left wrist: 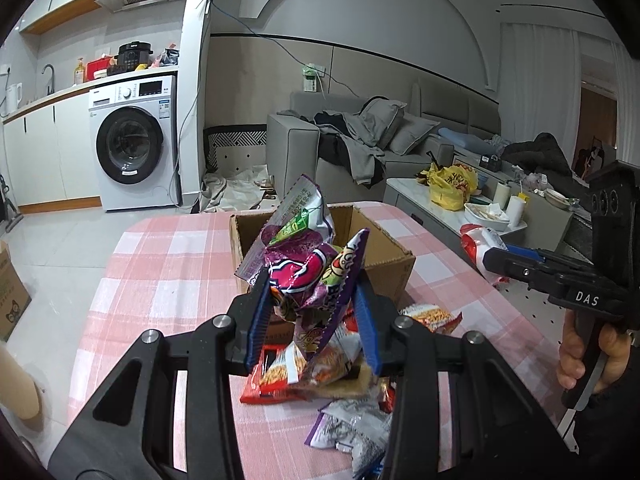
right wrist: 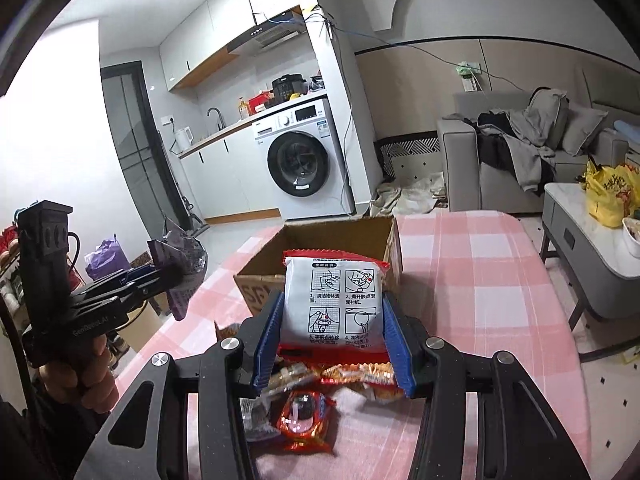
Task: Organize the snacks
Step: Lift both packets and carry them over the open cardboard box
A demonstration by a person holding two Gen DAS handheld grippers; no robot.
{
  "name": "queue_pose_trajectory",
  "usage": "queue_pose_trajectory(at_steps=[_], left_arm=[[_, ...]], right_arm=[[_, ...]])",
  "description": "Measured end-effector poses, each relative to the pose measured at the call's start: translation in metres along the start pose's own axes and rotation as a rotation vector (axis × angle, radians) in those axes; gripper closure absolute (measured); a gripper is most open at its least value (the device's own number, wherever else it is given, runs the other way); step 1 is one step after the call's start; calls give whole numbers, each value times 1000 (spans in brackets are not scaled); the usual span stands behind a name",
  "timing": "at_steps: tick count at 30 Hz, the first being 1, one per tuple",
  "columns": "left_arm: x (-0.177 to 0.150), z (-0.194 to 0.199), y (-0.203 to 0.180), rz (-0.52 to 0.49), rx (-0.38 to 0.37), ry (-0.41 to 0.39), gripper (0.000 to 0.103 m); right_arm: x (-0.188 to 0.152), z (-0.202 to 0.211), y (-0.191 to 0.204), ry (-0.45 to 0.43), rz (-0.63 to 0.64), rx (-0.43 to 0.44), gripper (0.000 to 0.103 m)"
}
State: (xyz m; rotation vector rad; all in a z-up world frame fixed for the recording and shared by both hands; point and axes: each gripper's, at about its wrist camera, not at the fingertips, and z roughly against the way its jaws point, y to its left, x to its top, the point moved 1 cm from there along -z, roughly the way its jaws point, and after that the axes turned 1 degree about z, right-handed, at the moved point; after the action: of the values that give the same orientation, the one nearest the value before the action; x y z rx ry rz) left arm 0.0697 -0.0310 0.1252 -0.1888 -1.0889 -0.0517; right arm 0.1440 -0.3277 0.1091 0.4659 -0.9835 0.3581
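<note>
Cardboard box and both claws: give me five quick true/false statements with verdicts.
1. The left claw is shut on a purple snack packet. True.
2. The right claw is open with nothing in it. False: it is shut on a white and red packet printed with instruction pictures.
3. The cardboard box has its top closed. False: it stands open on the pink checked tablecloth.
4. More snack packets lie on the cloth below the claws. True.
5. The box stands beside the washing machine on the floor. False: it is on the table, and the machine is across the room under the counter.
</note>
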Motion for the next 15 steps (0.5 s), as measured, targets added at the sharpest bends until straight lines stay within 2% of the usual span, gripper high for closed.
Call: queue_pose_trajectory(at_steps=[15], left_arm=[[23, -60, 30, 5, 8, 6, 67]], right_arm=[[32, -44, 0, -5, 3, 10, 55]])
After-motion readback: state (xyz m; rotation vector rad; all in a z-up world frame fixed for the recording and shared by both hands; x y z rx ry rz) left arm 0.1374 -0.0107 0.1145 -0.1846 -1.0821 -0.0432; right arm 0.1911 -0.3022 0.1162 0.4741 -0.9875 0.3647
